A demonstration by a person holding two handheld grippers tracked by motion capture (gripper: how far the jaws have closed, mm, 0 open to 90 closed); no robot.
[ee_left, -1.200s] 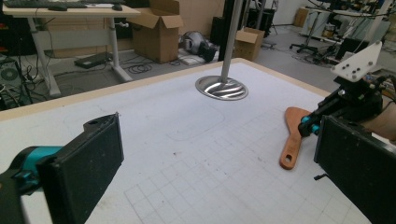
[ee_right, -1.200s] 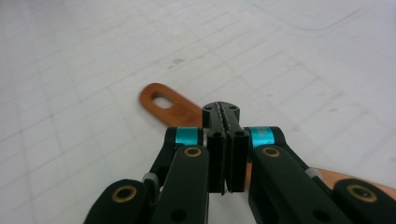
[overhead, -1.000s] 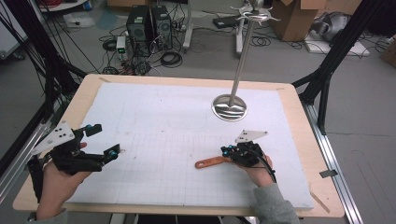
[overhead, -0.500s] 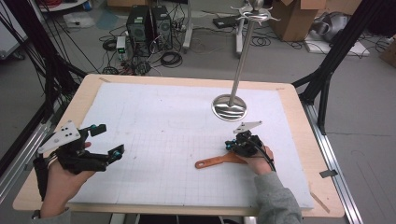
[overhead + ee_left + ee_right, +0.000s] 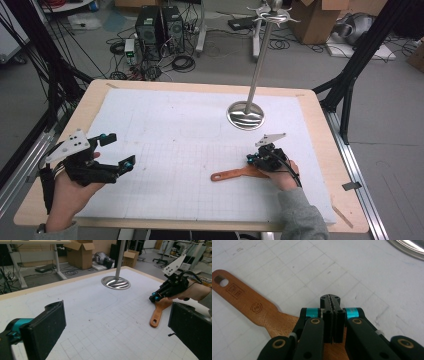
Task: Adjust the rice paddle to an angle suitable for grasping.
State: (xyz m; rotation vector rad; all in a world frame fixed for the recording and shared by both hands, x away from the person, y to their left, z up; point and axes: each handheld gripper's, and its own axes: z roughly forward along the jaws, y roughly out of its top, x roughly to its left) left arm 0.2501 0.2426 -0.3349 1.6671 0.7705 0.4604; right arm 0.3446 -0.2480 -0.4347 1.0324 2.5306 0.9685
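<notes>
Stand base: the round, shallow steel base [image 5: 245, 115] of the pole stand [image 5: 260, 60] sits on the far right part of the white grid mat [image 5: 175, 140]; it shows again at the upper right edge of the right gripper view [image 5: 409, 248]. Nothing lies on it except the pole rising from its middle.
Pole top: a set of metal hooks [image 5: 272, 14] crowns the pole, with nothing hanging on them.
Wooden spatula: the spatula [image 5: 235, 174] lies flat on the mat, near the right front, well apart from the stand base. Its handle points toward the left gripper, and the hanging hole at the handle's end [image 5: 222, 281] is in plain sight in the right gripper view.
Right gripper: the right gripper [image 5: 257, 161] rests over the wide end of the spatula, jaws pressed together pad to pad. In its own view the closed tips [image 5: 330, 300] sit just above the wood; nothing is pinched between them.
Left gripper: the left gripper [image 5: 116, 150] hovers over the left front of the mat, jaws spread wide, with nothing between them.
Table: the wooden tabletop [image 5: 90, 107] frames the mat on all sides.
Change from a second ago: the right gripper has shifted slightly, staying shut over the spatula; the spatula, stand and left gripper sit where they were.
</notes>
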